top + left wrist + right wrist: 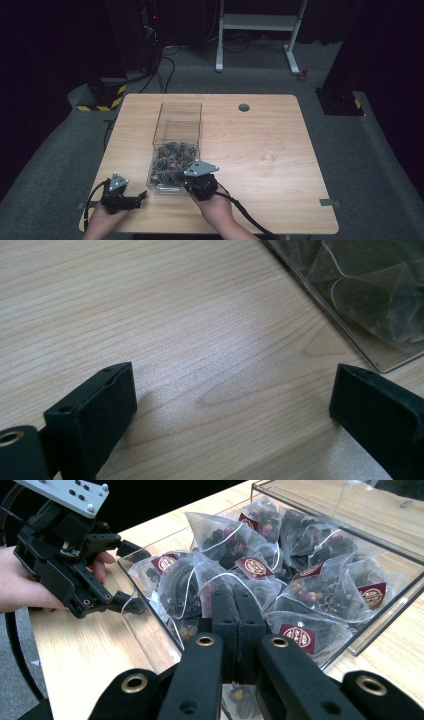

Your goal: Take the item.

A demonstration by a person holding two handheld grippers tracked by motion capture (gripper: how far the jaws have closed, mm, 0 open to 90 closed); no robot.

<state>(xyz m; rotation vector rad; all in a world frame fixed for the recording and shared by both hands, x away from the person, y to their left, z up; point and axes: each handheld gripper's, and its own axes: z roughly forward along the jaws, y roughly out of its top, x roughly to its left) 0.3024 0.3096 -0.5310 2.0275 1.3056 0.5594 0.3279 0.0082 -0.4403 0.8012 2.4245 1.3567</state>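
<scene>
A clear plastic box [181, 116] stands left of the table's middle, its near half heaped with pyramid tea bags [169, 161] bearing dark red labels [255, 567]. My right gripper [236, 599] reaches into the near end of the box with its jaws pressed together among the bags; I cannot make out whether any mesh is pinched between them. My left gripper [136, 201] rests low on the table just left of the box's near corner [380, 362], jaws wide apart with bare wood between them. It is also seen in the right gripper view as the left gripper [133, 576], held by a hand.
A small clear glass [272, 149] lies on the right half of the wooden table [260, 200]. A round cable hole [244, 107] sits near the far edge. A white desk frame [257, 22] and dark equipment stand on the floor beyond.
</scene>
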